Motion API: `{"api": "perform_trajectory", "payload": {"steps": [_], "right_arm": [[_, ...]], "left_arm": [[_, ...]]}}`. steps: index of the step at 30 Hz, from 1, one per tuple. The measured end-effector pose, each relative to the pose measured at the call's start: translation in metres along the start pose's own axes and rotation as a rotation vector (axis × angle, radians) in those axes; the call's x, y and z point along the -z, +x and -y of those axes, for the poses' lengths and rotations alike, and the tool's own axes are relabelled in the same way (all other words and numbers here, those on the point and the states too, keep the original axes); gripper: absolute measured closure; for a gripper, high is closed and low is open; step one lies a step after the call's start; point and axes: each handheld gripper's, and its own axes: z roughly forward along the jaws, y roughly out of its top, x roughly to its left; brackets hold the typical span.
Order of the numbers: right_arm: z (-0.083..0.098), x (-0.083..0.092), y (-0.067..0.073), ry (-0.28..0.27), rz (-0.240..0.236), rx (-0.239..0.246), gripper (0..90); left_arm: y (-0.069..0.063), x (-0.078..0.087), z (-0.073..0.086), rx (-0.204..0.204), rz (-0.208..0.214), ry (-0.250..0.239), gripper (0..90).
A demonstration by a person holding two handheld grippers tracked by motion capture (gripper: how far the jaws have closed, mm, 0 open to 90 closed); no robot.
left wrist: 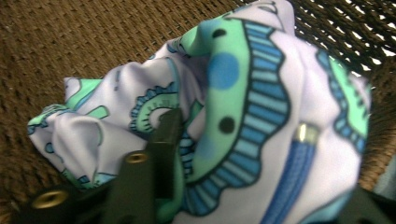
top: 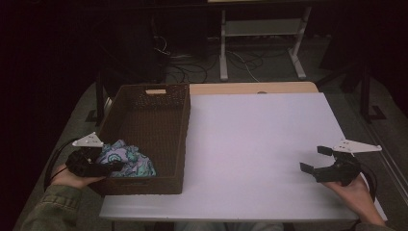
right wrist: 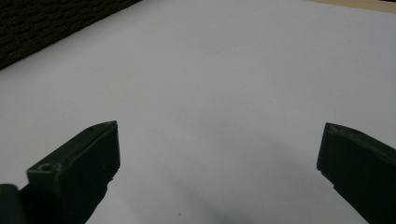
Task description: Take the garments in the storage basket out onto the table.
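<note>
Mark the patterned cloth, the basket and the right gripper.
patterned cloth [left wrist: 261, 116]: left gripper view, on its blue scalloped band.
basket [top: 185, 130]: high view, on its right wall.
right gripper [top: 315, 159]: high view, midway between its open jaws.

One basket sits on one white table, and one patterned cloth lies bunched in the basket's near end. There are two grippers: the left gripper at the cloth and the right gripper over the table. Two hands hold them, one each. One white rack stands beyond the table.
</note>
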Motion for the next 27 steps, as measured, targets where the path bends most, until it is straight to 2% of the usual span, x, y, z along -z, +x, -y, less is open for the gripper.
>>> {"api": "perform_trajectory", "payload": {"steps": [2, 4, 7, 10, 13, 17, 21, 27], "right_arm": [[0.0, 0.0, 0.0, 0.0, 0.0, 0.0, 0.0], [0.0, 0.0, 0.0, 0.001, 0.001, 0.001, 0.0], [0.0, 0.0, 0.0, 0.002, 0.002, 0.001, 0.0], [0.0, 0.0, 0.0, 0.003, 0.002, 0.001, 0.0], [0.0, 0.0, 0.0, 0.005, 0.003, 0.002, 0.0], [0.0, -0.001, 0.0, 0.005, 0.003, 0.002, 0.0], [0.0, -0.001, 0.0, 0.005, 0.003, -0.001, 0.0], [0.001, 0.0, 0.0, 0.002, 0.001, -0.001, 0.0]], "left_arm": [[0.002, 0.0, 0.0, 0.01, 0.001, -0.01, 78.2], [0.004, 0.003, 0.001, 0.037, 0.0, -0.065, 85.3], [0.005, 0.011, 0.003, 0.047, 0.006, -0.152, 86.2], [0.006, 0.019, 0.003, 0.058, -0.001, -0.2, 86.4], [0.007, 0.026, 0.002, 0.071, 0.016, -0.233, 86.5], [0.005, 0.037, -0.004, 0.055, 0.012, -0.239, 86.5], [0.007, 0.049, -0.015, 0.056, 0.042, -0.245, 86.5], [0.005, 0.071, -0.038, 0.008, 0.046, -0.246, 86.5]]}}
